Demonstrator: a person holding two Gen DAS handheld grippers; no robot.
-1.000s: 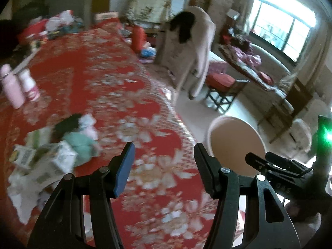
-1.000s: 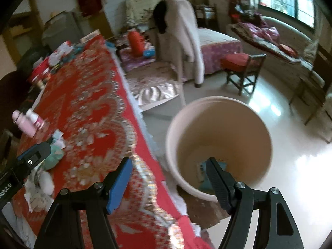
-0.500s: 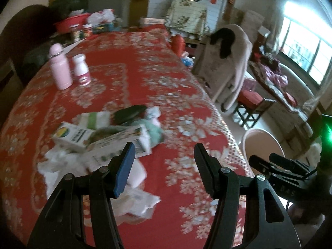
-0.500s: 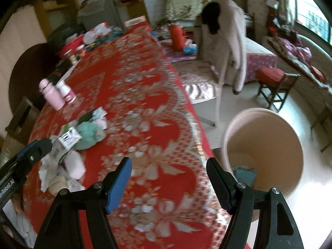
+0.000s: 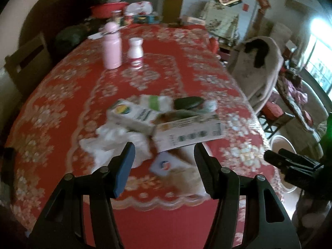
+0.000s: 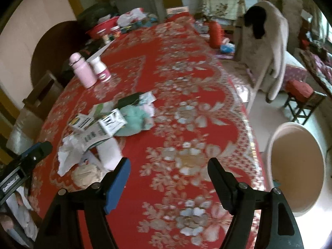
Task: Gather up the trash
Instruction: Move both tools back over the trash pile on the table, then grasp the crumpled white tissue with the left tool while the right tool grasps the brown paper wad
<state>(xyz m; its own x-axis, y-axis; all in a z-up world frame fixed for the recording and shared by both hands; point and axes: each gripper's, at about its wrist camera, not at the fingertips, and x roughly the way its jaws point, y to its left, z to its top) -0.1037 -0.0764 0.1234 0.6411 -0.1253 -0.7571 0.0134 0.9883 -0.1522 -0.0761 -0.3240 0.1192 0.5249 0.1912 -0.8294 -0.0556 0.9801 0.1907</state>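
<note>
Both left tongs and right tongs gape wide, empty, above the trash pile.

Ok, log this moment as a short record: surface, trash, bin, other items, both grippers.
surface: table with a red floral tablecloth
trash: pile of cartons, crumpled tissues and wrappers, including a long white carton and a green crumpled wad
bin: beige round bin on the floor off the table's right edge
other items: pink bottle and small white bottle, upright, side by side
left gripper: open, empty, aimed at the pile
right gripper: open, empty, over the cloth
</note>
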